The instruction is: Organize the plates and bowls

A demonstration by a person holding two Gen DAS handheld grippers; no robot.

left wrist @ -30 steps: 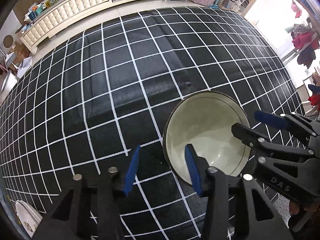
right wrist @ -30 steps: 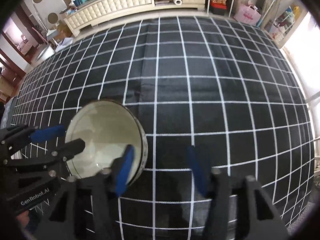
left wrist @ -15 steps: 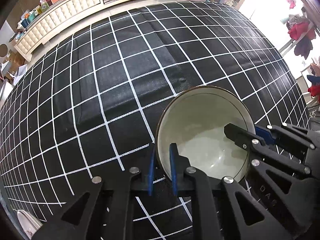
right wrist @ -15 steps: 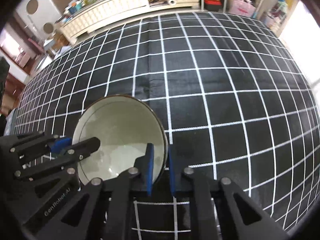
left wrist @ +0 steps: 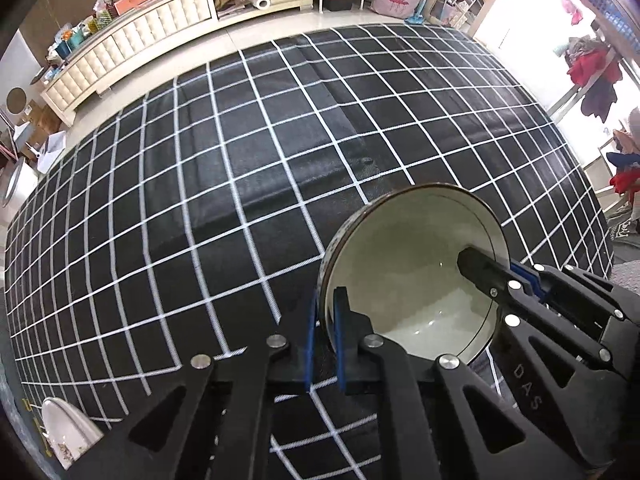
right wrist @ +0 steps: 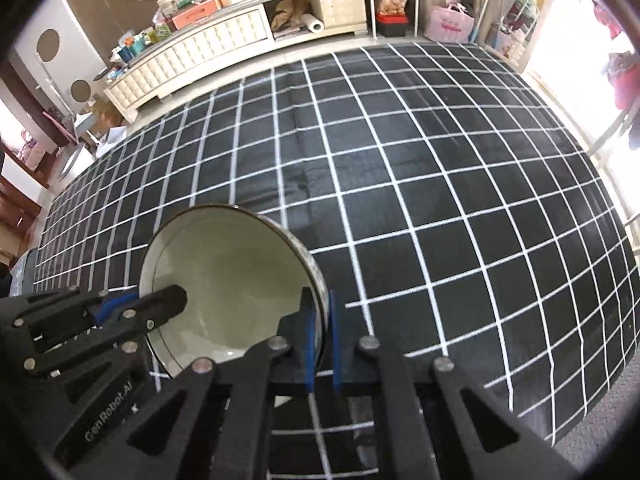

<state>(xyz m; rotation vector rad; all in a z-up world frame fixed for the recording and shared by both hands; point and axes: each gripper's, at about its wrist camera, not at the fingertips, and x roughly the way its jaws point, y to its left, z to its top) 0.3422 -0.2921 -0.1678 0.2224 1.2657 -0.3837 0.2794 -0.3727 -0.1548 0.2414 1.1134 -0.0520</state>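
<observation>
A cream bowl with a dark rim (left wrist: 404, 264) is held above the black grid cloth by both grippers. My left gripper (left wrist: 323, 320) is shut on its left rim, one blue pad inside and one outside. My right gripper (right wrist: 322, 322) is shut on its right rim in the same way. The bowl also shows in the right wrist view (right wrist: 228, 276). The right gripper appears in the left wrist view (left wrist: 516, 280) pinching the bowl's far rim, and the left gripper appears in the right wrist view (right wrist: 120, 306).
A black tablecloth with white grid lines (left wrist: 240, 200) covers the table. A white patterned dish (left wrist: 66, 436) lies at the table's near left corner. A white cabinet (right wrist: 200, 56) with clutter stands beyond the far edge. The table's right edge (right wrist: 600, 380) is close.
Both grippers went from open beside the bowl to shut on its opposite rims. The bowl has since risen off the cloth and the view has lifted.
</observation>
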